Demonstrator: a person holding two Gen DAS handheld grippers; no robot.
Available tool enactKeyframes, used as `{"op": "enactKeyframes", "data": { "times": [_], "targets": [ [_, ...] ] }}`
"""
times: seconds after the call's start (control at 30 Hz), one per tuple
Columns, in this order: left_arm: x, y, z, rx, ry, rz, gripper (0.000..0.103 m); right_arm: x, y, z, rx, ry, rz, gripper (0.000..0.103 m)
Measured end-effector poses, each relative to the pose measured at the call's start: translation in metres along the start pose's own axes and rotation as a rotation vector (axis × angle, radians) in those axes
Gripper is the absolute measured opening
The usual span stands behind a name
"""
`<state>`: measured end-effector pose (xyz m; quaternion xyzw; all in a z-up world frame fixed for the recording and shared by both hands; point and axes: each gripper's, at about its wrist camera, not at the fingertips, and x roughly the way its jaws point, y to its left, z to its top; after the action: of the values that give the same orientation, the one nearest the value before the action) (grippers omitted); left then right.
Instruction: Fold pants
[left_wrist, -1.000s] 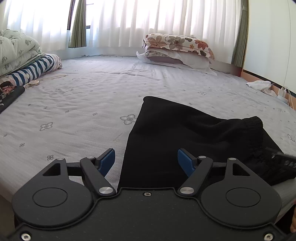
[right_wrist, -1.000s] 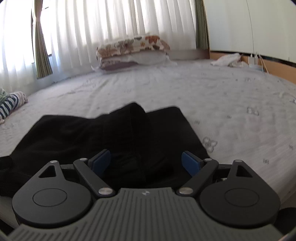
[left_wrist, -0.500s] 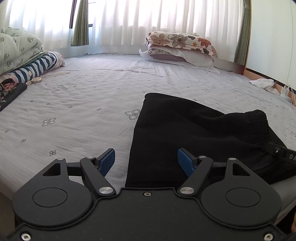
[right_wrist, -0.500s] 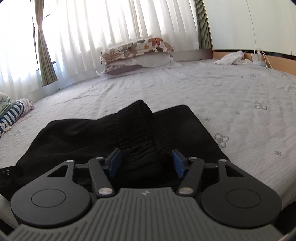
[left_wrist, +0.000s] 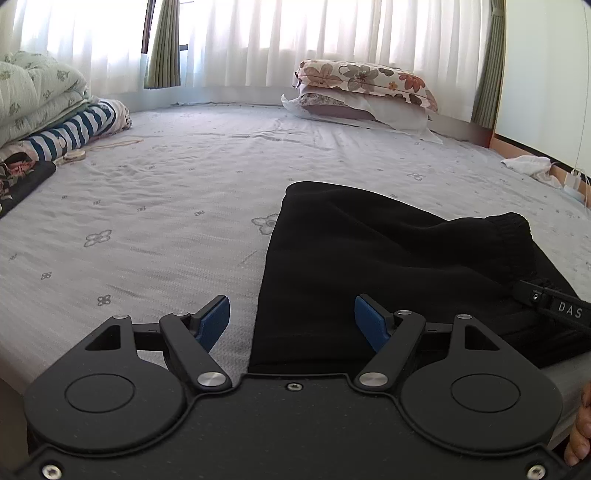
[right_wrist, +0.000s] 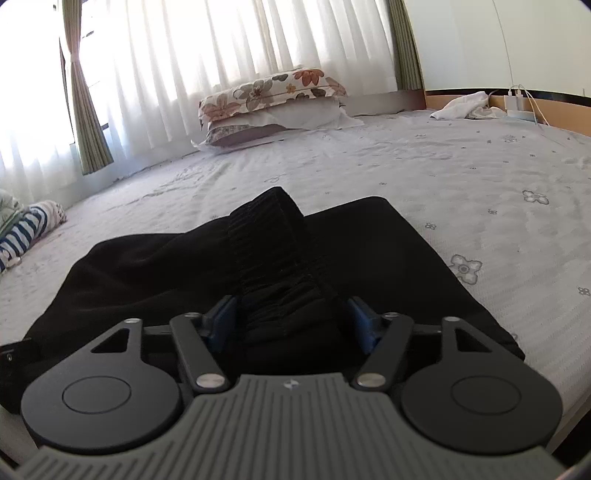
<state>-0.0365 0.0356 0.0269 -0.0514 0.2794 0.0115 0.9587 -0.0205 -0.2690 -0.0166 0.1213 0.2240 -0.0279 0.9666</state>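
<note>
1. Along the near edge of the bed (left_wrist: 147, 229), left wrist view: black pants (left_wrist: 369, 266), lying flat on the grey flower-print sheet, one long side edge running from the near edge toward the bed's middle.
   - Left gripper (left_wrist: 291, 321): jaws wide apart, nothing held. That side edge of the pants lies between its blue pads (left_wrist: 214, 321), untouched by either.
   - Elastic waistband (left_wrist: 513, 236): raised in a hump toward the right edge of this view, with the tip of the other tool just beside it.
   - Background stock: stacked pillows (left_wrist: 362, 92) at the far edge by the curtains; folded bedding (left_wrist: 40, 96) at the far left corner.

2. At the near edge of the bed (right_wrist: 480, 177), right wrist view: the same pants (right_wrist: 155, 266), spread to both sides.
   - Right gripper (right_wrist: 291, 321): jaws closing on the bunched waistband (right_wrist: 273, 243), which stands between the pads. The cloth fills the gap; whether the pads already press on it cannot be told.
   - Step in hand, by judgement: taking hold at the waist, the first pinch ahead of a fold.
   - Next move calls for: a finished pinch on the right that catches both layers, a matching grip by the left on the side edge in front of it, then an even lift so the cloth carries over without dragging.
</note>
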Motion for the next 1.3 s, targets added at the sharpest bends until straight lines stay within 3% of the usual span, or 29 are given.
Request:
{"op": "enactKeyframes", "data": {
  "times": [0.03,0.1,0.17,0.3,0.37,0.43,0.57,0.63,0.73,0.93,0.97,1.0,1.07,1.13,1.3],
  "targets": [
    [-0.001,0.0,0.0,0.001,0.0,0.0,0.073,-0.002,0.0,0.001,0.009,-0.01,0.0,0.054],
    [-0.002,-0.001,0.001,0.012,-0.008,0.007,0.073,-0.009,0.004,0.003,-0.027,-0.045,-0.003,0.035],
    [-0.004,-0.004,0.002,0.017,-0.016,0.009,0.073,-0.02,0.012,0.004,-0.096,-0.11,-0.039,0.027],
    [-0.01,-0.009,0.006,0.02,-0.035,-0.013,0.073,-0.035,0.011,0.014,-0.132,-0.183,-0.089,0.022],
    [-0.012,-0.015,0.007,0.038,-0.045,-0.022,0.073,-0.033,-0.001,0.019,-0.083,-0.144,-0.08,0.026],
    [-0.012,-0.019,0.007,0.055,-0.051,-0.025,0.073,-0.029,-0.013,0.017,-0.024,-0.094,-0.069,0.052],
    [-0.008,-0.022,0.005,0.063,-0.036,-0.03,0.073,-0.023,-0.029,0.004,0.038,-0.05,-0.088,0.066],
    [-0.007,-0.022,0.004,0.066,-0.029,-0.028,0.073,-0.021,-0.033,0.002,0.058,-0.03,-0.066,0.067],
    [-0.003,-0.02,0.003,0.066,-0.02,-0.017,0.073,-0.014,-0.037,0.007,0.115,0.067,0.071,0.066],
    [0.006,-0.016,0.001,0.041,0.004,-0.01,0.073,-0.01,-0.047,0.022,0.219,0.193,0.185,0.065],
    [0.007,-0.015,0.0,0.037,0.008,-0.009,0.073,-0.012,-0.05,0.022,0.235,0.206,0.19,0.063],
    [0.008,-0.014,0.0,0.035,0.011,-0.008,0.073,-0.013,-0.051,0.023,0.241,0.219,0.185,0.068],
    [0.01,-0.011,-0.001,0.031,0.023,0.001,0.073,-0.015,-0.05,0.024,0.218,0.254,0.132,0.062],
    [0.014,-0.008,-0.001,0.019,0.044,0.01,0.073,-0.02,-0.046,0.025,0.201,0.273,0.112,0.062],
    [0.018,-0.003,-0.004,-0.008,0.049,0.003,0.073,-0.014,-0.046,0.022,0.315,0.302,0.201,0.062]
  ]
}}
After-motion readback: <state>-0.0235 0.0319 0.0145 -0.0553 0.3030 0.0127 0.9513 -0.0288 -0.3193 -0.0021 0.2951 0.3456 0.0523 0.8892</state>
